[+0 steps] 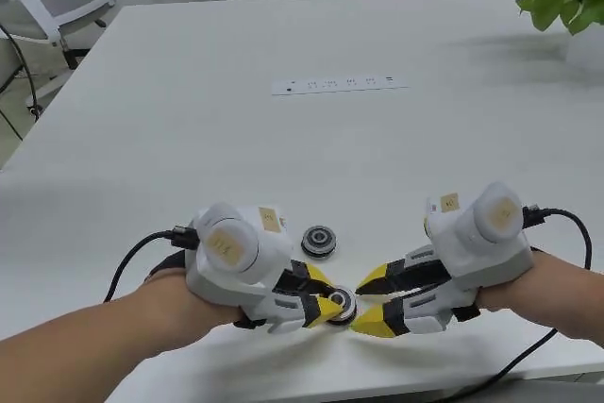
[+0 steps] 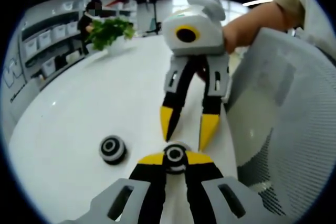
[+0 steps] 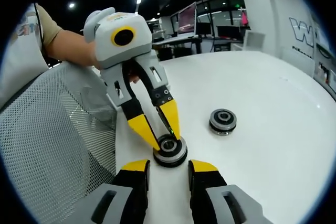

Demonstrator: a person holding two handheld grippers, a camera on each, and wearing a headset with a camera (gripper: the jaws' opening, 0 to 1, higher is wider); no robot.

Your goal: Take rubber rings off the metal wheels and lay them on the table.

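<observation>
- Left gripper (image 1: 330,297): jaws clamped on a wheel (image 3: 169,150) lying near the table's (image 1: 189,120) front edge.
- Right gripper (image 1: 360,305): jaws apart, holding nothing, tips just beside that wheel.
- Second wheel (image 1: 319,241): lies flat on the table, apart from both grippers, just beyond them.

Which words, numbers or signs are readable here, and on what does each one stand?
"W": large letter on the white wall; smaller print under it is too small.
Yellow sticker on the left tongs, another on the right tongs: too blurred.
Socket strip on the table: marks too small.
</observation>
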